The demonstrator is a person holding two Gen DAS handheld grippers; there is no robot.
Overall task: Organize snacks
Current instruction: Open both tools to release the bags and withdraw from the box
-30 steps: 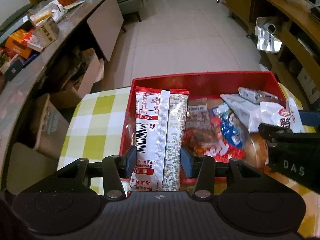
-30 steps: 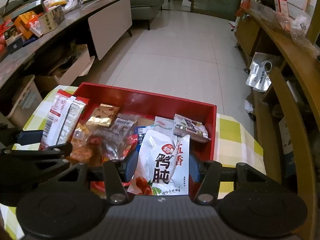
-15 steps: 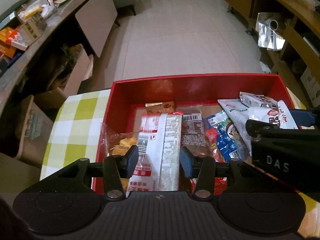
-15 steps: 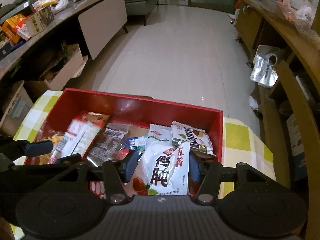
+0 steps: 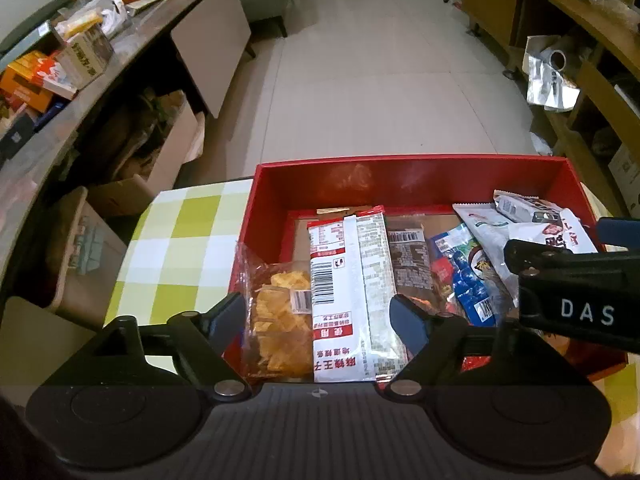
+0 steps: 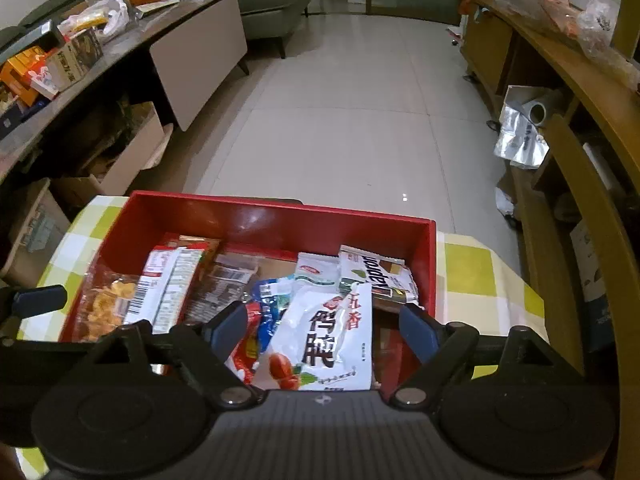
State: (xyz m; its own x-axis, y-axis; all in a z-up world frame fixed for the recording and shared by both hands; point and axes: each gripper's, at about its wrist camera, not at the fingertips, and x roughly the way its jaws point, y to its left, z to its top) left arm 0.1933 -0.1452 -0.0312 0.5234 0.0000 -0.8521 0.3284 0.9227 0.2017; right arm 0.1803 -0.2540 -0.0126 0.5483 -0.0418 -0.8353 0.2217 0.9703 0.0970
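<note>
A red box (image 5: 400, 178) (image 6: 280, 216) holds several snack packs on a green-and-white checked cloth (image 5: 180, 248). My left gripper (image 5: 318, 320) is open above the box's left part; a red-and-white long pack (image 5: 348, 292) lies loose in the box between its fingers, beside a clear bag of yellow chips (image 5: 280, 320). My right gripper (image 6: 322, 332) is open above the box's right part; a white pouch with red print (image 6: 324, 344) lies between its fingers. The right gripper also shows in the left wrist view (image 5: 576, 296).
A long counter with boxes and bags (image 5: 60, 68) runs along the left, with cardboard boxes (image 5: 152, 160) under it. Wooden shelving (image 6: 580, 128) stands on the right. Tiled floor (image 6: 340, 120) lies beyond the table's far edge.
My left gripper has opened and let the red-and-white pack drop into the box. My right gripper has opened and the white pouch now rests in the box. Both moved forward over the box.
</note>
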